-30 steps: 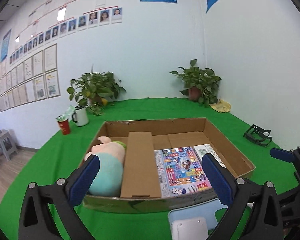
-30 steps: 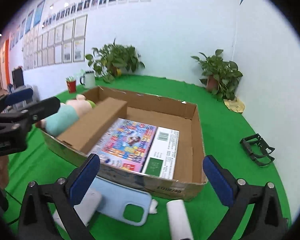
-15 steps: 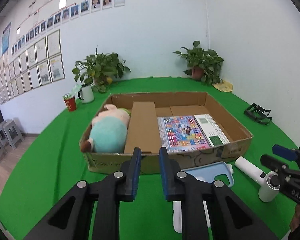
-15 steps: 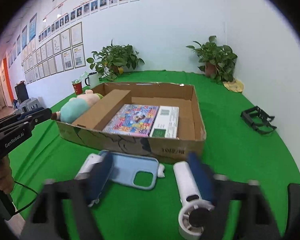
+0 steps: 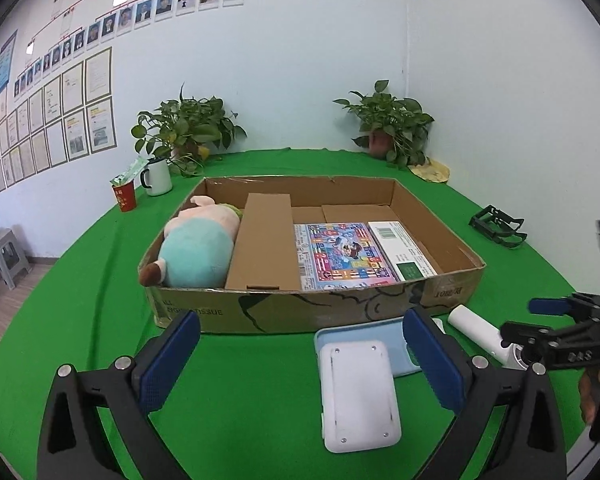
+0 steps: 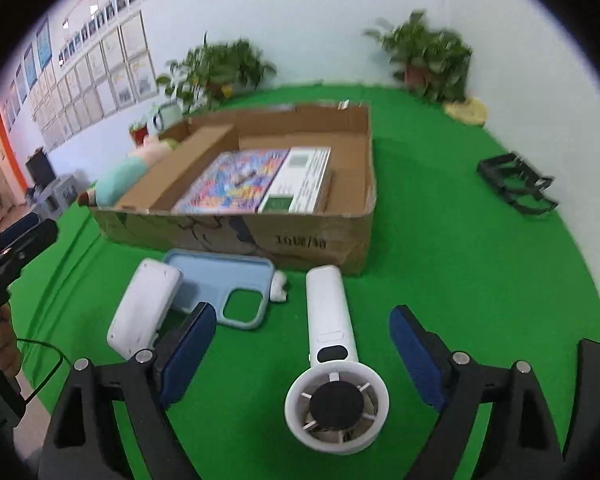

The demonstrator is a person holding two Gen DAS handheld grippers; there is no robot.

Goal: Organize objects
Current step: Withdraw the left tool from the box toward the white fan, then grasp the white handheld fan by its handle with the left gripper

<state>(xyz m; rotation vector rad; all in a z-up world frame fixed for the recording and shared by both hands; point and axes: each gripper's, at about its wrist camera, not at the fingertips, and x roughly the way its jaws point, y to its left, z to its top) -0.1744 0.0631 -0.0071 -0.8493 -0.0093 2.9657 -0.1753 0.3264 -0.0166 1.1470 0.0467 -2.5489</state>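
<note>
On a green-covered table [image 5: 260, 380], one shallow cardboard box [image 5: 312, 312] holds, from left to right, one plush toy [image 5: 196, 248] in a teal shirt, one long brown carton [image 5: 264, 240], one brightly printed flat box [image 5: 340, 256] and one white-and-green box [image 5: 404, 248]. Four loose items lie in front of the box: one white rounded device [image 5: 358, 392] resting partly on one pale blue phone case [image 6: 216, 280], one small white object [image 6: 278, 286] at the case's corner, and one white handheld fan [image 6: 334, 360], handle toward the box. The left gripper [image 5: 300, 364] is opening, its blue pads spread wide, with the white device low between them but untouched. The right gripper [image 6: 300, 356] is likewise opening, pads either side of the fan without pressing it. Behind the box stand one red cup [image 5: 125, 196], one white mug [image 5: 156, 176] and two potted plants [image 5: 188, 132], [image 5: 388, 124]; one black frame [image 5: 498, 226] lies far right.
</note>
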